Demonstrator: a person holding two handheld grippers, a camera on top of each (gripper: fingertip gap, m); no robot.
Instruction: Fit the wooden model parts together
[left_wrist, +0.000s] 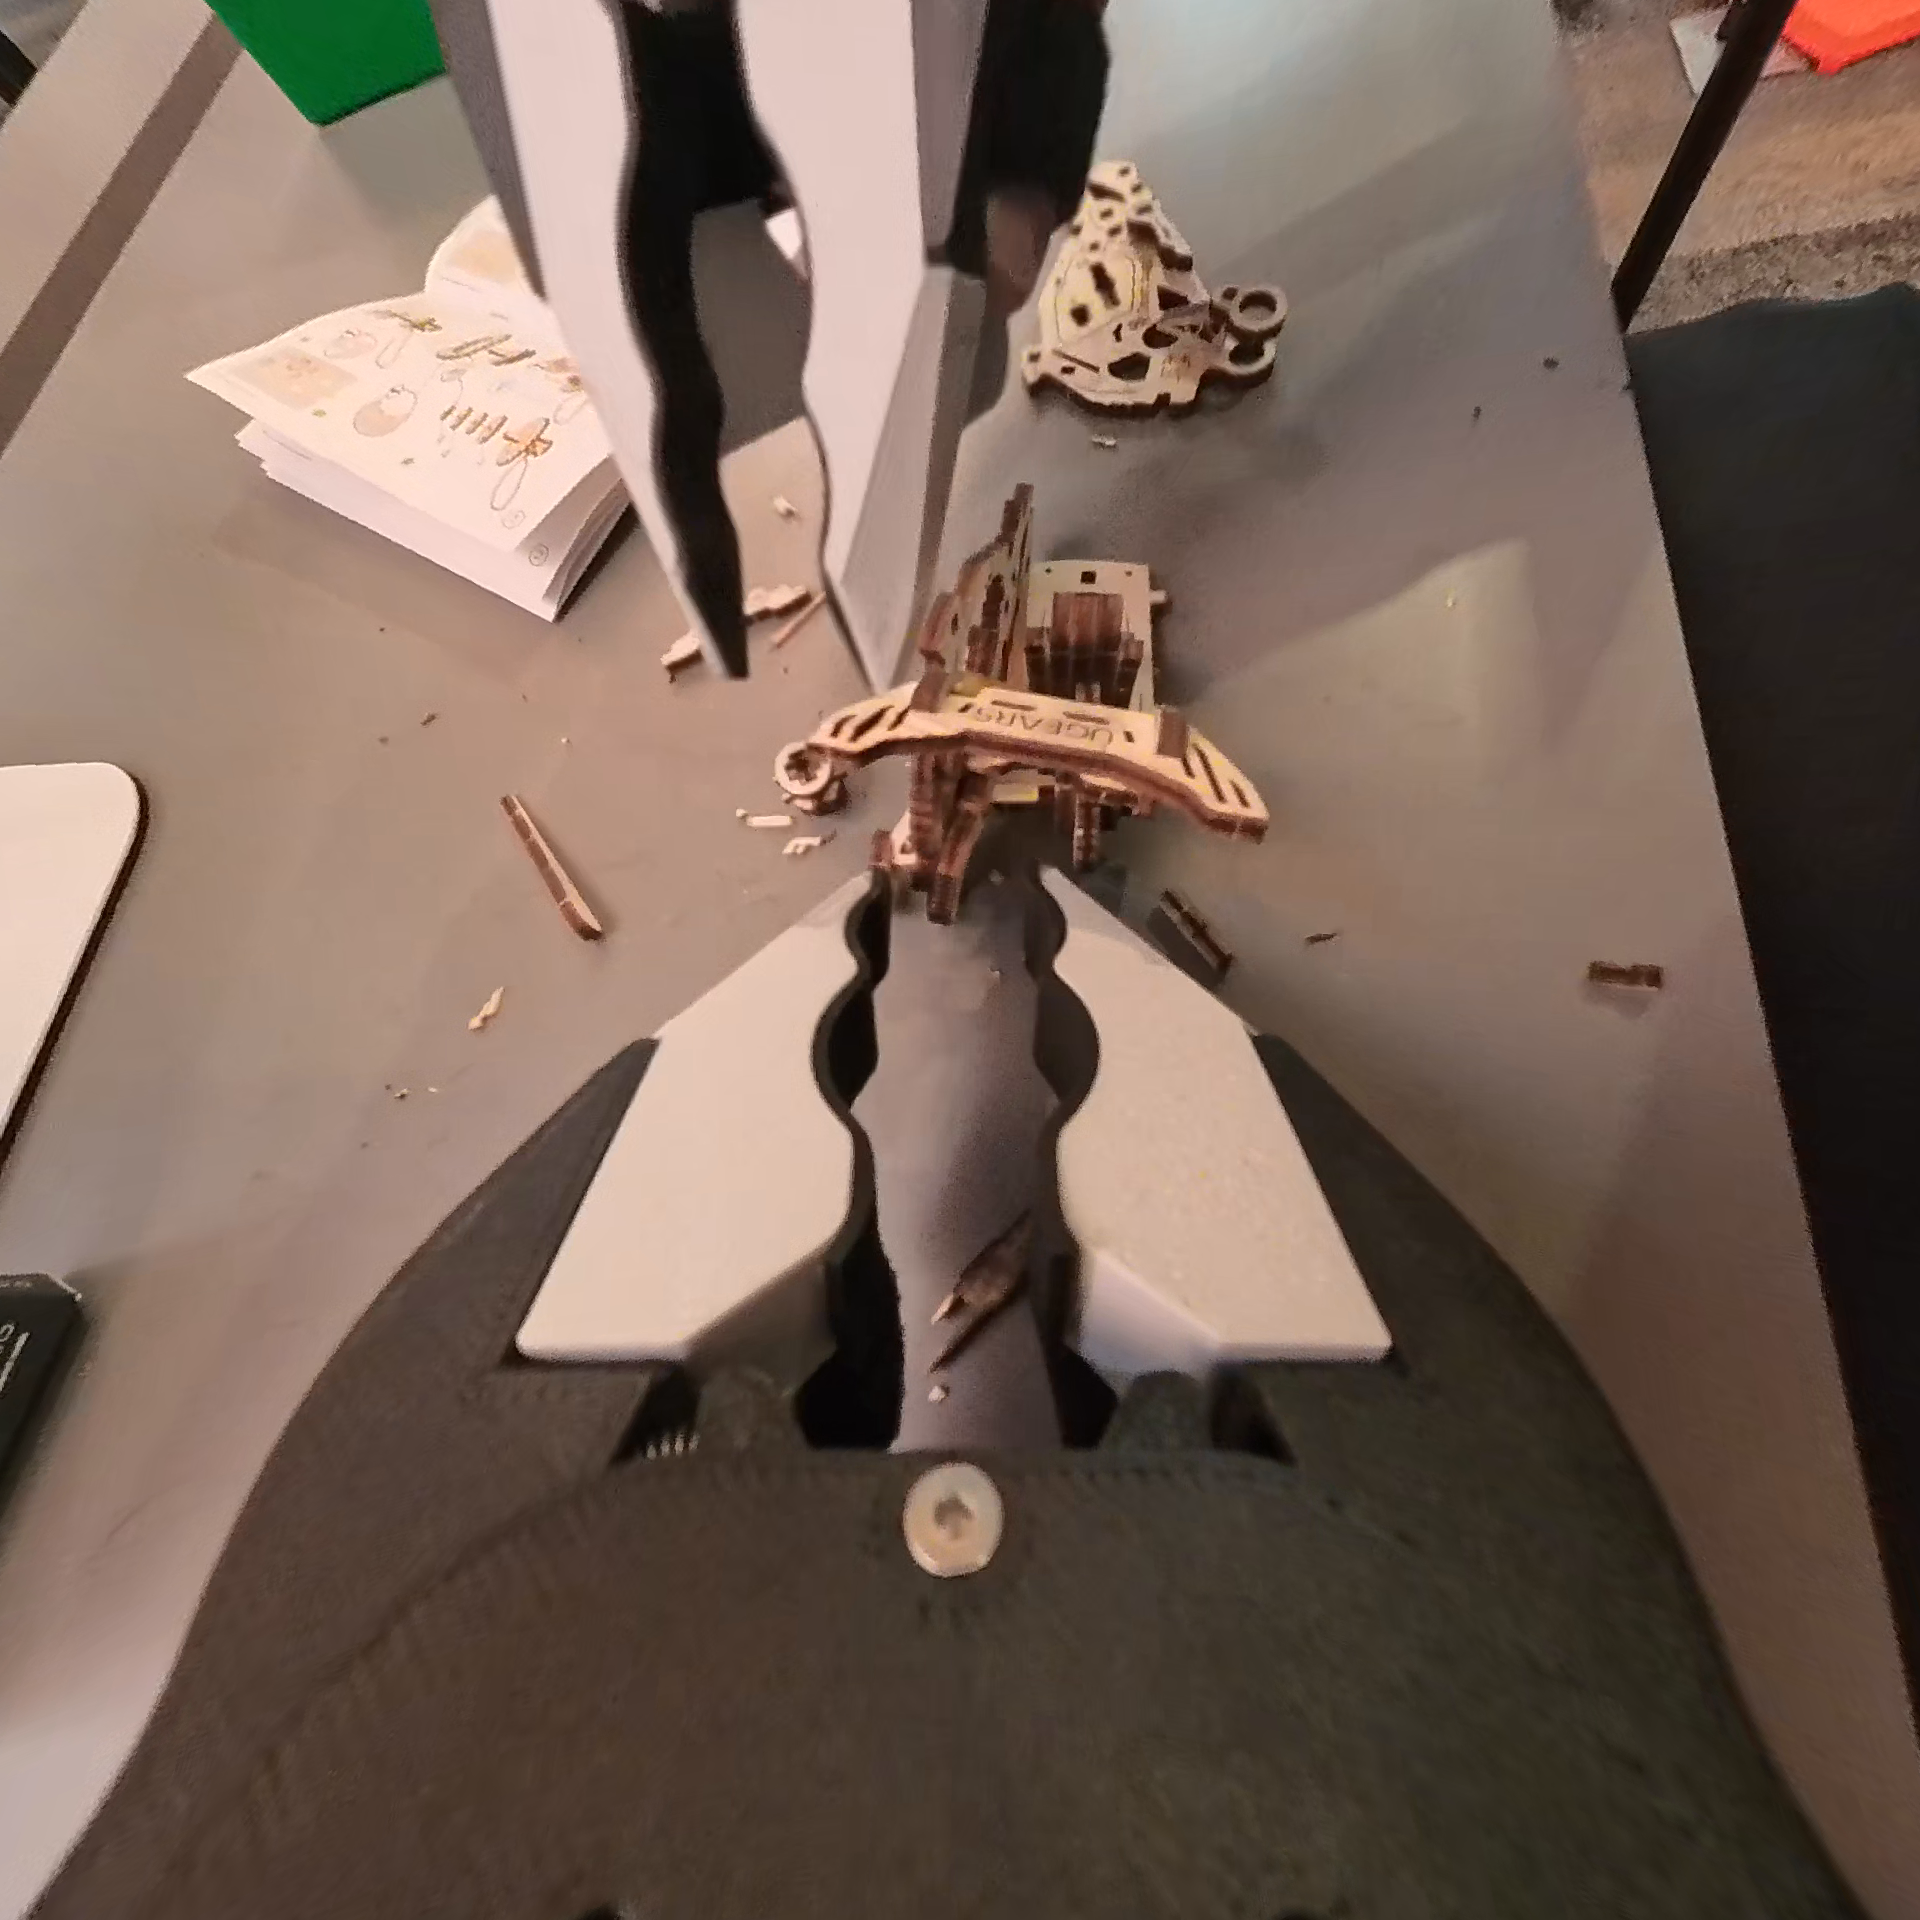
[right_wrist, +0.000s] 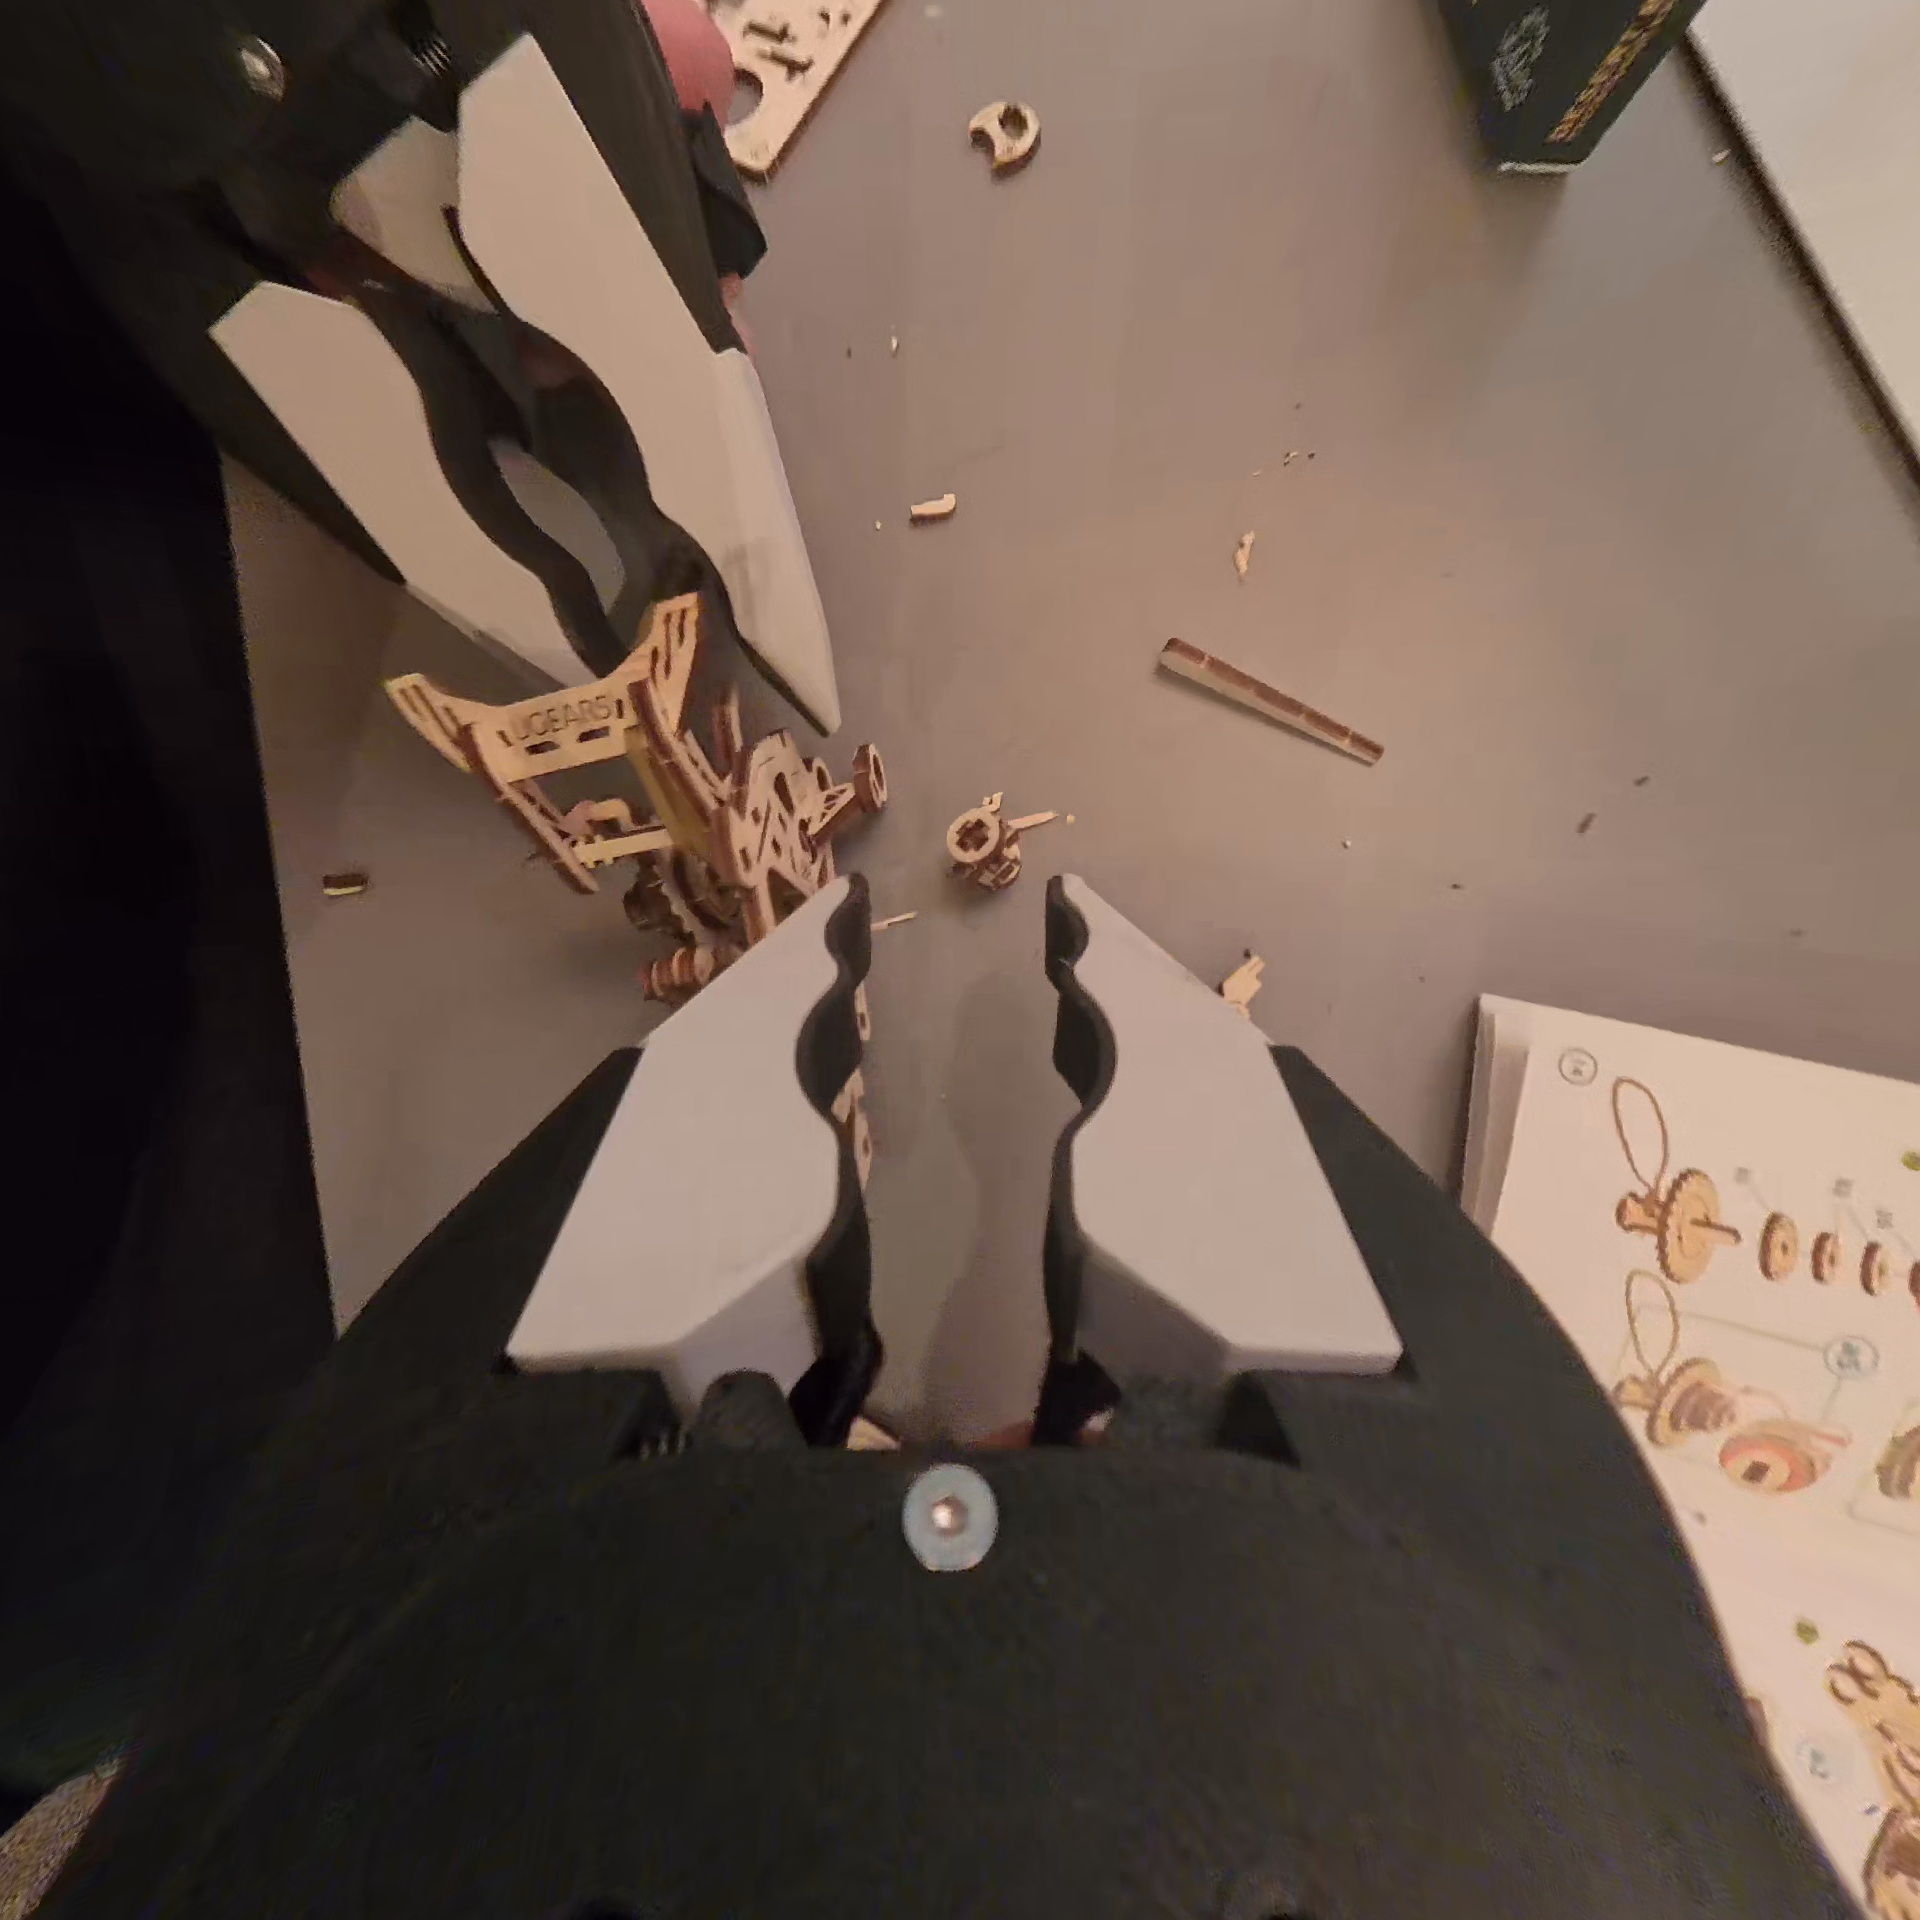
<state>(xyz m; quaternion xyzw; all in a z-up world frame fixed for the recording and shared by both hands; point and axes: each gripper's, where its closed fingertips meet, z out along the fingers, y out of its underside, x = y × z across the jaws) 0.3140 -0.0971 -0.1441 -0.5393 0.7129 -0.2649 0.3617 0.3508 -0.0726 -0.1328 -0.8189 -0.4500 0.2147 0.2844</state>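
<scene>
A partly built wooden model lies on the grey table. It also shows in the right wrist view. My left gripper has its jaws around the model's near end and looks shut on it. It reaches in from the upper left in the right wrist view. My right gripper is open and empty, just right of the model. It shows from above in the left wrist view. A small wooden gear piece lies just ahead of its tips.
A wooden stick, a ring piece and chips lie scattered. A second wooden sub-assembly sits farther back. An open instruction booklet, a green box, a dark box and a white board ring the work area. My hands' fingertips stand some 5 centimetres from each other. The wooden stick sits 7 centimetres or so from the ends of my right fingers. The left camera catches it too, in the left wrist view.
</scene>
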